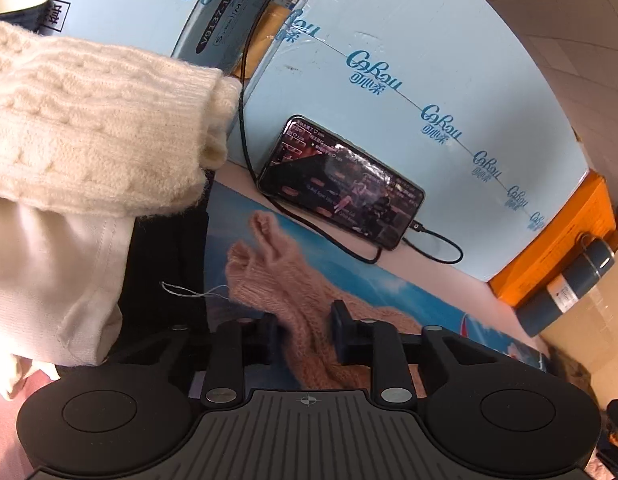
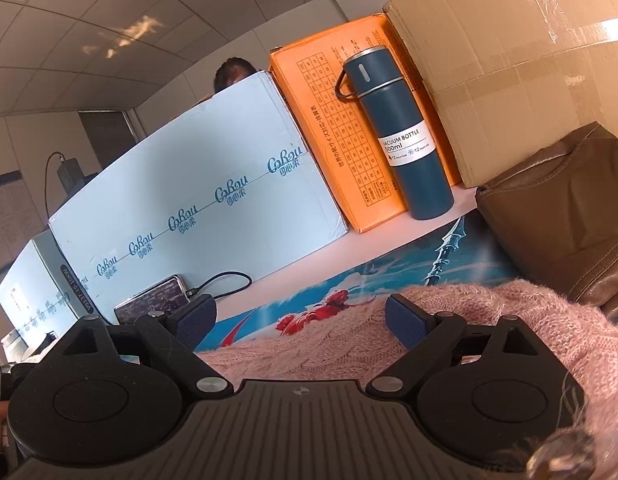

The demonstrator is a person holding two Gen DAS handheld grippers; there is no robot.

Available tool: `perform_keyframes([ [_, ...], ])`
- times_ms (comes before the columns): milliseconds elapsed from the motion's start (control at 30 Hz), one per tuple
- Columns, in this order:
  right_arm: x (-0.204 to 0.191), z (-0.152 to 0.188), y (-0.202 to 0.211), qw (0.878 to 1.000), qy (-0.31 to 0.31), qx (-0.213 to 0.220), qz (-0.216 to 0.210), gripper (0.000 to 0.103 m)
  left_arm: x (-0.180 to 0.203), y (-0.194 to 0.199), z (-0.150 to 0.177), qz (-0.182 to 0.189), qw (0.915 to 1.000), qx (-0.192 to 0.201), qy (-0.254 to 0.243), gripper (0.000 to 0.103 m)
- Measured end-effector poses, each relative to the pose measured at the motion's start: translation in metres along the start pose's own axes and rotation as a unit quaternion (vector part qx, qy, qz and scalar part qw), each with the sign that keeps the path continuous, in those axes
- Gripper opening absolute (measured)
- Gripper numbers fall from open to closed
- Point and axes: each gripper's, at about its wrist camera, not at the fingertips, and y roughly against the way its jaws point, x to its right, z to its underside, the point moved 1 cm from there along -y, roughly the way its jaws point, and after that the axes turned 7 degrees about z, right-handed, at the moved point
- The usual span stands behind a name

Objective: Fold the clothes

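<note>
A pink knit sweater [image 1: 277,284] lies on a blue printed mat [image 1: 349,268]. In the left wrist view my left gripper [image 1: 305,334] has its fingers on either side of a band of the pink knit, closed on it. A cream cable-knit sleeve [image 1: 89,128] and white and black clothes [image 1: 61,272] fill the left side. In the right wrist view my right gripper [image 2: 297,320] is open, its fingers wide apart just above the pink sweater [image 2: 509,320], holding nothing.
A phone [image 1: 341,184] on a cable leans against light blue cartons [image 1: 409,60]. An orange box [image 2: 333,120], a dark blue vacuum bottle [image 2: 401,132], a cardboard box [image 2: 509,60] and a brown leather bag [image 2: 569,208] stand at the back right.
</note>
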Motion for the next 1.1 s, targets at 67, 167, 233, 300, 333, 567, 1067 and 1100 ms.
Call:
perform_keyframes([
  [67,0.002,0.0,-0.001,1.0,-0.004,-0.002,-0.002,0.092,0.001,0.005,0.001,0.001,0.9999,0.009,-0.01,0.014],
  [167,0.004,0.0,-0.001,1.0,-0.014,-0.003,-0.014,0.092,0.011,0.032,0.001,0.01,0.9982,0.04,-0.044,0.014],
  [233,0.007,0.0,-0.001,0.999,-0.025,-0.003,-0.031,0.092,0.02,0.051,0.001,-0.01,0.9945,0.065,-0.081,0.014],
  [300,0.006,0.0,-0.001,0.997,-0.039,-0.012,-0.065,0.092,0.027,0.061,0.001,-0.05,0.9878,0.079,-0.125,0.014],
  [333,0.006,0.0,0.0,0.995,-0.045,-0.016,-0.082,0.092,0.031,0.062,0.001,-0.069,0.9832,0.083,-0.147,0.014],
  [567,0.005,0.004,-0.009,0.991,-0.067,-0.058,-0.097,0.093,0.07,0.053,0.015,-0.012,0.9743,0.075,-0.212,0.015],
  [1067,0.008,0.004,-0.006,0.99,-0.072,-0.051,-0.108,0.093,0.132,0.011,0.083,0.189,0.9596,-0.059,-0.2,0.047],
  [1100,0.008,0.004,-0.006,0.99,-0.072,-0.051,-0.108,0.093,0.13,0.013,0.084,0.2,0.9607,-0.055,-0.185,0.072],
])
